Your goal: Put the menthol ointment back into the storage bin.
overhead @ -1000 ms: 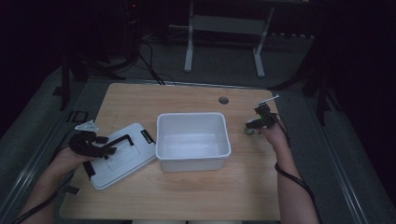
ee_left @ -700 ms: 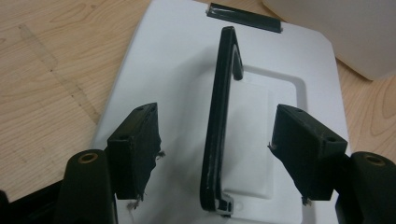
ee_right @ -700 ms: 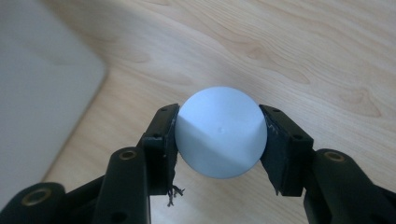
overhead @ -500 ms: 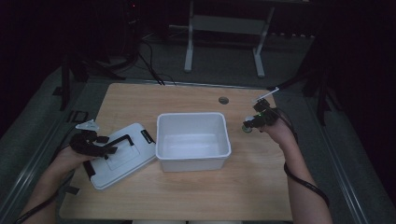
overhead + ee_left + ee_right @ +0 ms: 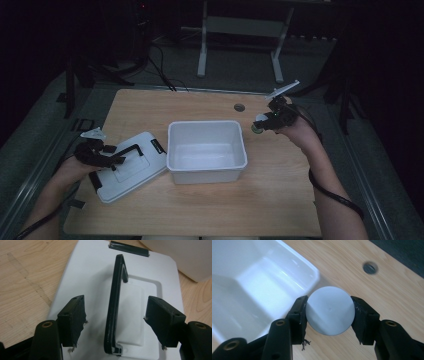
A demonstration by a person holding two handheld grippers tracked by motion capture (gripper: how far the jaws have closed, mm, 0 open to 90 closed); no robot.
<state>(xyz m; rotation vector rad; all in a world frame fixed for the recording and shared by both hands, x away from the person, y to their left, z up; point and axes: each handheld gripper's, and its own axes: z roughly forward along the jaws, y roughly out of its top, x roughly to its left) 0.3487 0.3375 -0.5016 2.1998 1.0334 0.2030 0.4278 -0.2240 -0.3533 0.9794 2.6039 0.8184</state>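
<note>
Wooden table [image 5: 200, 210] carries a white open bin [image 5: 207, 150] at centre; the bin appears empty and sits in the same spot as in the two earlier high-view frames. To the bin's left, a white lid [image 5: 131, 167] lies flat on the table, its right edge just beside the bin's left wall, position unchanged. A raised black handle [image 5: 115, 305] runs down the lid's middle, with a black latch [image 5: 129, 248] at the lid's far edge. A small round hole [image 5: 239, 107] shows in the table top, far of the bin. Left gripper [image 5: 102, 156] rests over the lid at the near left, as it did a second ago; in the left gripper view [image 5: 115, 322] its jaws stand wide apart on either side of the handle, touching neither it nor each other. Right gripper [image 5: 265, 123] is clamped on a pale round ball [image 5: 329, 310], one pad pressed to each side. This is what differs: a second ago the right gripper sat farther right and nearer; it has since come left and slightly far, so the ball [image 5: 258, 126] now hangs just beside the bin's far right corner, outside the rim. In the right gripper view the bin rim [image 5: 312, 271] lies just left of the ball, with bare table under it.
</note>
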